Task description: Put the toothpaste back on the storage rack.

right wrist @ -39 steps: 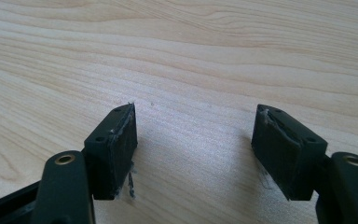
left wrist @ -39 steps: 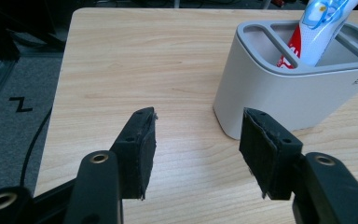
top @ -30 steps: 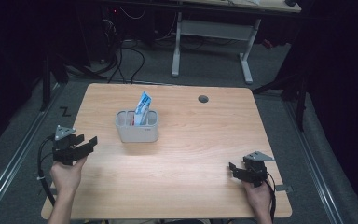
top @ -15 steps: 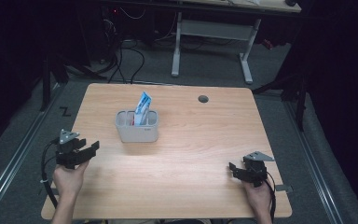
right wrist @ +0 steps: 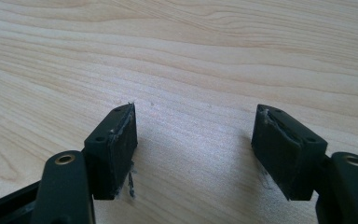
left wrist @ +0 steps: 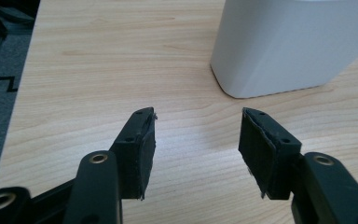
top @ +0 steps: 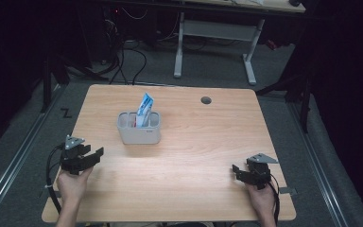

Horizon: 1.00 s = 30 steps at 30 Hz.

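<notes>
So far nothing is in hand: your left gripper sits near the left edge of the light wooden table, jaws parted with only bare wood between them, and your right gripper near the front right corner gapes wide and empty. The pale grey plastic holder stands left of the table's middle, well apart from both, its blue-and-white packet upright inside. Judging by this, reaching and gripping remain ahead.

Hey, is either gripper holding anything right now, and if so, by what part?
Nothing is held. The left gripper and right gripper both stand open over bare table.
</notes>
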{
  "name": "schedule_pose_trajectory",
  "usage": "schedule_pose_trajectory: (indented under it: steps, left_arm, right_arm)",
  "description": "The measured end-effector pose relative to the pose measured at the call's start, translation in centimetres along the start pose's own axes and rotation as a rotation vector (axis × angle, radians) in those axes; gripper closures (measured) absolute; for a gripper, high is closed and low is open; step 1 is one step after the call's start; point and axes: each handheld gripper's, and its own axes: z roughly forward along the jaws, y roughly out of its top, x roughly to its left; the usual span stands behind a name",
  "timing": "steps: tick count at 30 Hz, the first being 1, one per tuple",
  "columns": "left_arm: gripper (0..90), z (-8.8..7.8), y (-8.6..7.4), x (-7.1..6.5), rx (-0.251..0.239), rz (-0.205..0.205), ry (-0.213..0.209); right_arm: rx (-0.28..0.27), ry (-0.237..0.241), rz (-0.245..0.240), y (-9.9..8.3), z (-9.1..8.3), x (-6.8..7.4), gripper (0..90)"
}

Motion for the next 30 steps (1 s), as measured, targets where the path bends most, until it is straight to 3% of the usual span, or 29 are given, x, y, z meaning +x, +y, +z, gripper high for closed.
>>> schedule_pose_trajectory:
  steps: [17, 30]
  left_arm:
    - [46.0, 1.7, -1.7, -0.6, 0.043, -0.016, -0.028]
    - [45.7, 2.8, -2.9, -1.0, 0.06, -0.018, -0.012]
  right_arm:
    - [0.0, 0.0, 0.0, 0.0, 0.0, 0.0, 31.2]
    - [0.0, 0.0, 0.001, 0.0, 0.0, 0.0, 31.2]
